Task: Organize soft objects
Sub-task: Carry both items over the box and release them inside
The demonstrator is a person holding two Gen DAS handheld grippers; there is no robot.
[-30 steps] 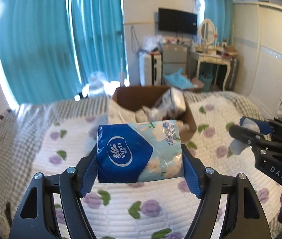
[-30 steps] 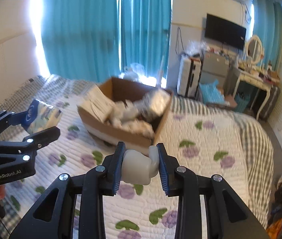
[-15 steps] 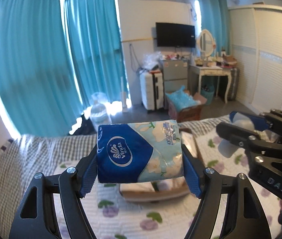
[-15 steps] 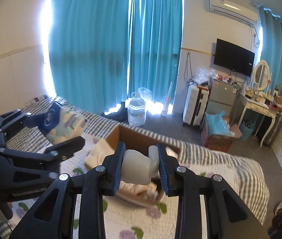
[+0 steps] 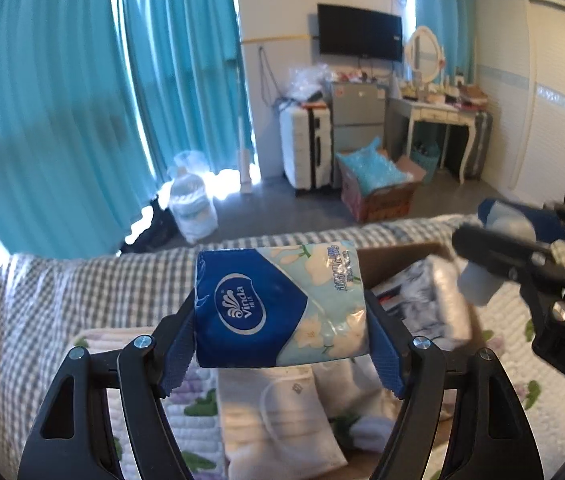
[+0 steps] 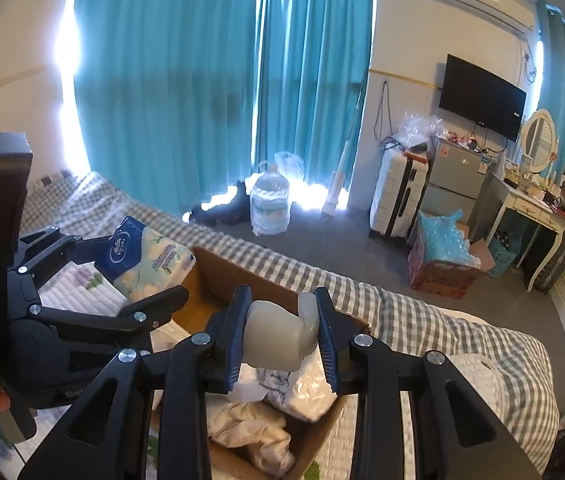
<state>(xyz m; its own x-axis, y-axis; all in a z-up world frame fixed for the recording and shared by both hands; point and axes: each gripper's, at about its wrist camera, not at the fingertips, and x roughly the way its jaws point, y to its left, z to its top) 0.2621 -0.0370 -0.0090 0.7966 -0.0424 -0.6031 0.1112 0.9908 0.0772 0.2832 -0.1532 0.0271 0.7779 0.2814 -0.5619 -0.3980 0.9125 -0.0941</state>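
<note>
My left gripper (image 5: 280,344) is shut on a blue and pale green Vinda tissue pack (image 5: 278,304) and holds it above the near left edge of a cardboard box (image 5: 402,254) on the bed. The pack also shows in the right wrist view (image 6: 146,258). My right gripper (image 6: 280,338) is shut on a pale grey squishy lump (image 6: 278,336) and holds it over the box (image 6: 218,276). The box holds white and grey soft packs and cloths (image 6: 250,428). The right gripper shows at the right edge of the left wrist view (image 5: 494,256).
The bed has a white quilt with purple flowers (image 5: 186,392) and a grey checked blanket (image 6: 414,312). Beyond the bed are teal curtains (image 6: 210,80), a water jug (image 6: 270,204), a white suitcase (image 6: 398,196), a box of blue bags (image 6: 442,252) and a dressing table (image 6: 530,208).
Both grippers have moved forward and lowered over the box, each still holding its object. The box now lies right under the fingers, and the views have tilted downward.
</note>
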